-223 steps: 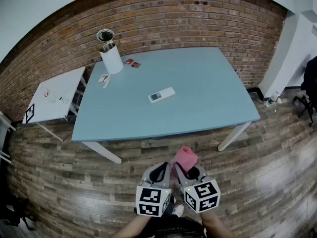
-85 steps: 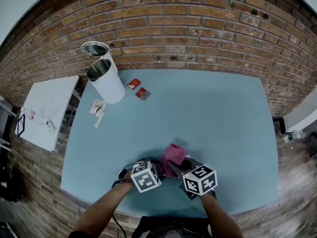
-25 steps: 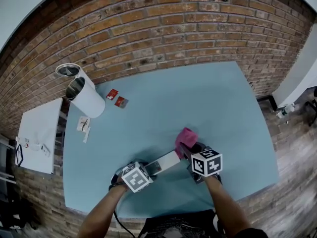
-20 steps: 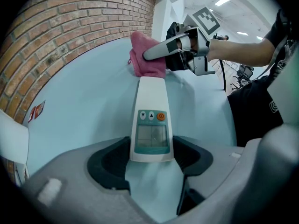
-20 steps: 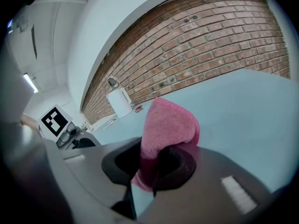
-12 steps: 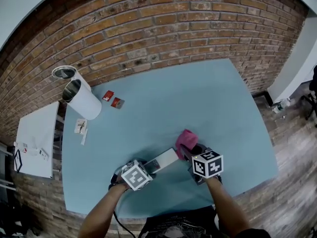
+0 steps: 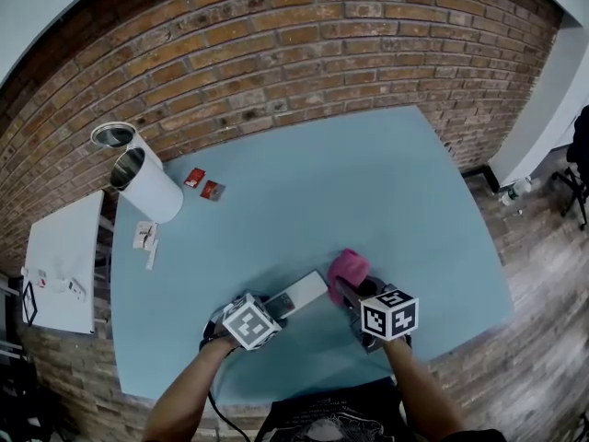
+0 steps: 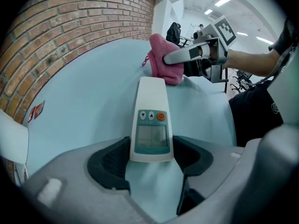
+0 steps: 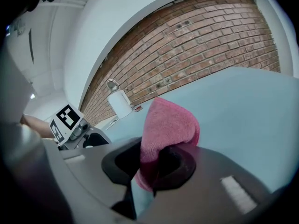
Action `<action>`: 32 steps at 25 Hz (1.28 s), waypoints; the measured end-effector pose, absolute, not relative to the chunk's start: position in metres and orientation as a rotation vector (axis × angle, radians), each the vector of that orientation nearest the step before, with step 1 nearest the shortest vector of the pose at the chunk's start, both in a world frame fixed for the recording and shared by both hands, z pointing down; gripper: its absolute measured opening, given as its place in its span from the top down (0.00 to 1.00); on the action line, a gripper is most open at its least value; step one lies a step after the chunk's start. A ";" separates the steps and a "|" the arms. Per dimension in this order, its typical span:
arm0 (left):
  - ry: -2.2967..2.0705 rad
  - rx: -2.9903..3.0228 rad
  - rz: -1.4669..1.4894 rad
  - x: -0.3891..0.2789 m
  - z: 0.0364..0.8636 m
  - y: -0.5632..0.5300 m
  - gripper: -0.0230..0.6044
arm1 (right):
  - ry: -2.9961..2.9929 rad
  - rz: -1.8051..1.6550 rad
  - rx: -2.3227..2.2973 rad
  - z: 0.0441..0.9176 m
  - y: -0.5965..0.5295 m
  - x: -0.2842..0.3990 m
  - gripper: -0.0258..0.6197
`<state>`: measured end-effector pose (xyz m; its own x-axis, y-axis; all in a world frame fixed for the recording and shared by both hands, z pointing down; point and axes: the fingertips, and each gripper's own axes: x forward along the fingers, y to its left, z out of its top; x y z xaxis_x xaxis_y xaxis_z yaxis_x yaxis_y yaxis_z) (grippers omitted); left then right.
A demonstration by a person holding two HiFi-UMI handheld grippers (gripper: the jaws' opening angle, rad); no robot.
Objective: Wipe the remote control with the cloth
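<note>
Nearest the camera, at the lower edge of the head view: two forearms (image 7: 189, 389), each ending in a gripper with a marker cube.

Lower centre, left of the pair: left gripper (image 7: 269, 308), pointed steeply down at the table (image 7: 368, 182). Jaws spread wide and closed on the near end of the remote control (image 7: 299, 293), one dark pad against each long side, as seen in the left gripper view (image 8: 152, 160). Remote control (image 8: 151, 120) white, display and three small buttons facing up, body running away from the jaws toward the upper centre of that frame.

Lower centre, right of the pair: right gripper (image 7: 345, 286), jaws narrow and clamped on the pink cloth (image 7: 348, 267). Same grip in the right gripper view (image 9: 154, 164): a fold of cloth (image 9: 168, 125) pinched between the pads, the rest standing up above them. Cloth (image 8: 164, 59) just beside the far end of the remote control; contact between the two not resolvable.

Middle of the head view: bare light-blue tabletop, filling most of the frame.

Left of centre, well apart from both grippers: two red packets (image 7: 203, 183), a few small pale items (image 7: 145, 238), and a white cylinder (image 7: 152, 187) with an open top; the same cylinder (image 9: 120, 102) at centre left of the right gripper view.

Far left edge: white side table (image 7: 60, 256).

Top of the frame, behind the table: brick wall (image 7: 276, 53). Lower right corner: wooden floor (image 7: 525, 339).
</note>
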<state>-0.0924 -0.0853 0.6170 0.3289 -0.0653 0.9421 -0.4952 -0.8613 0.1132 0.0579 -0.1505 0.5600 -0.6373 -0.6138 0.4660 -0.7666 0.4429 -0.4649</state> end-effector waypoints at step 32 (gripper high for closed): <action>-0.508 2.225 1.535 -0.090 0.617 -0.086 0.50 | -2.535 0.990 0.906 0.559 -0.065 -0.024 0.86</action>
